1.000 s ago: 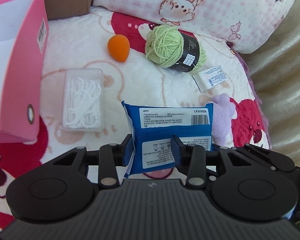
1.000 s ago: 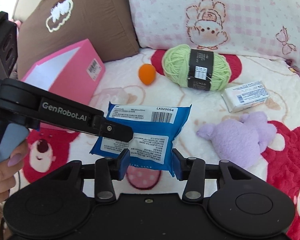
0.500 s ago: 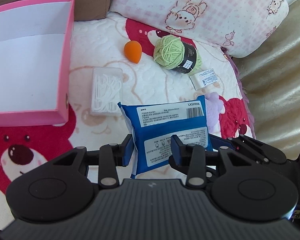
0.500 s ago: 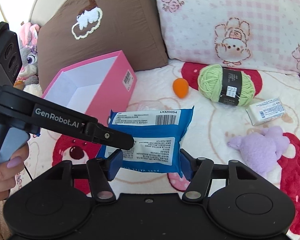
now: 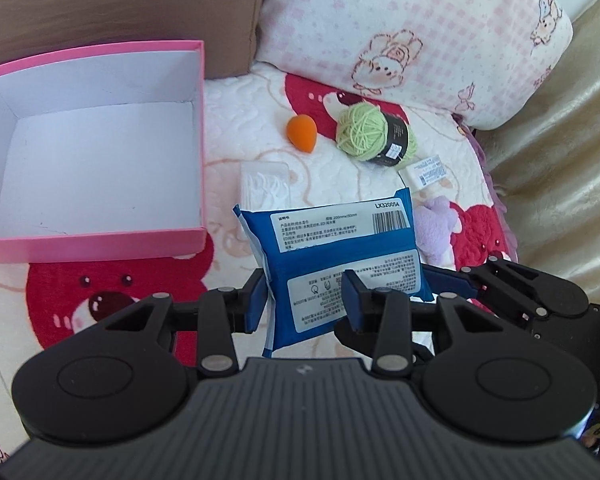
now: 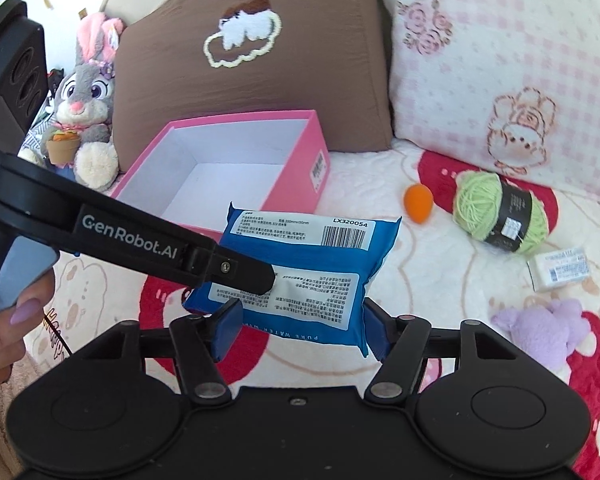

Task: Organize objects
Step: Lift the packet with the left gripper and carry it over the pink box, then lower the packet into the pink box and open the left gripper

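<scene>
The pink box (image 5: 100, 152) sits open-topped at far left, its near wall (image 5: 92, 245) clear of the blue packet (image 5: 340, 256). The left gripper (image 5: 306, 300) clamps the packet in the air, right of the box. The right gripper (image 6: 300, 326) has just been opening; its pads flank the packet's lower edge loosely. Yarn (image 5: 370, 136) and an orange sponge (image 5: 301, 133) lie far right.

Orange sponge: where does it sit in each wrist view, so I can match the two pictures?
Left wrist view: the orange sponge lies upper centre, between the pink box on its left and the green yarn ball on its right.
Right wrist view: it lies right of centre, again between box and yarn.
Shared landmark: the green yarn ball.
</scene>
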Tool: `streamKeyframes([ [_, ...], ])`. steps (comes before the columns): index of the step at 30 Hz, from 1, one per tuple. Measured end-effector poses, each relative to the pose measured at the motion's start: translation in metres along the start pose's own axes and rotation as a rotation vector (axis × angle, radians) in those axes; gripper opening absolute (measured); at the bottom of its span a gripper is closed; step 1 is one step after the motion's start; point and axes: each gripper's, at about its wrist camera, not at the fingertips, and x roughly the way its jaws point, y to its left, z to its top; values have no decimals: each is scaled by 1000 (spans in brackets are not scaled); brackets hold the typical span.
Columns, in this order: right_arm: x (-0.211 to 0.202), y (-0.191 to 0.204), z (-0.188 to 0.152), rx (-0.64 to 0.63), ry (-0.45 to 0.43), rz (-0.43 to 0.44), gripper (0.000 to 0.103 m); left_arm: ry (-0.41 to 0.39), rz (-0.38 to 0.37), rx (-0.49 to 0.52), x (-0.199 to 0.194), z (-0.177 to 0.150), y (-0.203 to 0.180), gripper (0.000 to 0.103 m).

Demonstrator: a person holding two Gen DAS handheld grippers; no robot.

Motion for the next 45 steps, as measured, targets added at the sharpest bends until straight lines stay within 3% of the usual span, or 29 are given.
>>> streamKeyframes([
  [10,4,47,19,-88,-6,17,69,-91,0,-51,-38,0,40,38],
  [19,11,92,57,-206,-35,16,69,-176,-12,-105,-68,1,85,38],
  [31,45,136,102,-361,-13,17,50,-259,35,-195,-84,14,144,38],
  [37,72,141,117,-358,29,65,44,-277,87,-202,-86,25,160,38],
  [41,91,138,123,-300,43,111,43,-309,161,-181,-84,29,162,38],
  [45,114,134,127,-246,61,150,43,-302,178,-206,-74,31,177,38],
])
